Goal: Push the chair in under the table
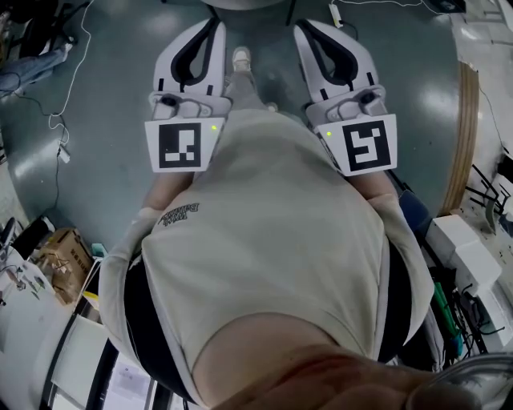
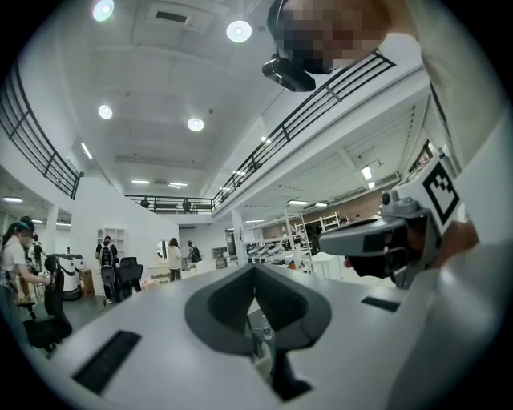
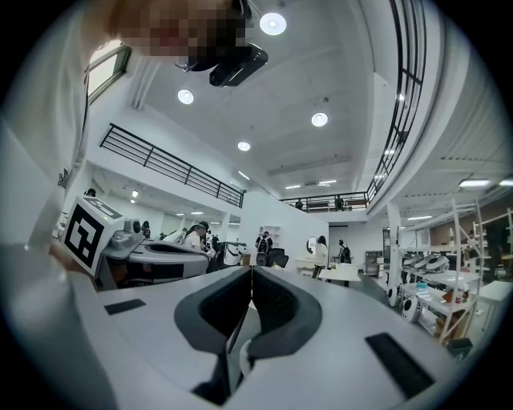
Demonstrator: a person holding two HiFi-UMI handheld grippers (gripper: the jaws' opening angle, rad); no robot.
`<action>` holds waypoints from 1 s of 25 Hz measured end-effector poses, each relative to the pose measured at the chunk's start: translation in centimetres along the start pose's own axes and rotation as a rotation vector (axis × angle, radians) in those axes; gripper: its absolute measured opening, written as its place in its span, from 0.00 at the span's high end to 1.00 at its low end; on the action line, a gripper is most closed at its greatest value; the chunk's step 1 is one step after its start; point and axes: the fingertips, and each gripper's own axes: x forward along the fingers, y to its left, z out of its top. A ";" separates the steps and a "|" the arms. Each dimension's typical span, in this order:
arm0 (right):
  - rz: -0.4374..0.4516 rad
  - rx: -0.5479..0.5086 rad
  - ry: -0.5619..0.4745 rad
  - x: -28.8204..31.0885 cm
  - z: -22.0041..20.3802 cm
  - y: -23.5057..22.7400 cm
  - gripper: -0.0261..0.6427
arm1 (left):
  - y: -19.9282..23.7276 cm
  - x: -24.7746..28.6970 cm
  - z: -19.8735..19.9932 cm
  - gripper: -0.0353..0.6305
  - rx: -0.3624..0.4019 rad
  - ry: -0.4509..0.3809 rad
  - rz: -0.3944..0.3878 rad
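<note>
Left gripper (image 1: 216, 24): jaws pressed together, nothing in them, held level over the grey floor (image 1: 112, 136). Far ahead of it and off to its left I see dark office chairs (image 2: 128, 275). I cannot tell which is the task's chair, and none is near the tips.

Between the two tools and below them is one shoe (image 1: 240, 58) of the person.

Right gripper (image 1: 302, 26): just beside the left one and parallel to it, jaws likewise together and empty. Well ahead of it stands another dark chair (image 3: 276, 258), near a white table (image 3: 338, 273), with people (image 3: 321, 250) standing around.
</note>
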 end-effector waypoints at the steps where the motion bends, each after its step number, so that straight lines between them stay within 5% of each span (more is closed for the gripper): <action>1: -0.002 -0.001 -0.003 0.2 -0.1 -0.3 0.95 | 0.1 0.4 -0.3 0.93 0.002 0.000 -0.001; 20: -0.005 -0.001 0.036 9.4 -3.5 -7.0 0.95 | 5.4 10.5 -3.5 0.93 0.026 0.026 -0.006; 25: -0.004 0.009 0.062 14.4 -4.2 -8.5 0.95 | 9.7 13.9 -4.7 0.93 0.003 0.054 -0.007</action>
